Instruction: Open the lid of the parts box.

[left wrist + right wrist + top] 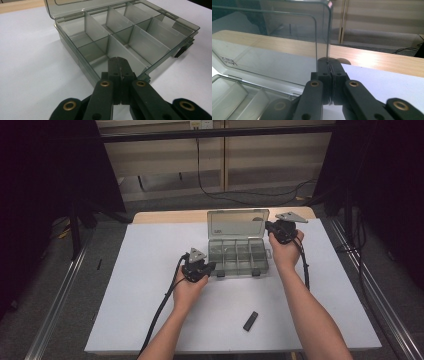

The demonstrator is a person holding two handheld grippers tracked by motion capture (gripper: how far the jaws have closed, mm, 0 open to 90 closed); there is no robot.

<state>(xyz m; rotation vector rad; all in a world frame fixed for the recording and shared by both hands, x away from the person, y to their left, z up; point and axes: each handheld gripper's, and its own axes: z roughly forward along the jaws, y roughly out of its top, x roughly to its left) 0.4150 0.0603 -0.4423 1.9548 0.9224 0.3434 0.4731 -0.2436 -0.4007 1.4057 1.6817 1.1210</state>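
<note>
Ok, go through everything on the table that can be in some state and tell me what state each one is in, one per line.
Organizer box: open, compartments look empty.
Lid: raised, standing about upright.
Left gripper: jaws shut, tips at the box's front rim, nothing seen between them.
Right gripper: jaws shut at the lid's side edge; whether they pinch it is unclear.
Small black block: lying flat on the table, untouched.

Two bare forearms, no sleeves. Each hand carries a black two-jaw gripper: left gripper [206, 268], right gripper [269, 226]. Brass-ringed screws (seen close up), grey three-cornered top plates, trailing black cables.
</note>
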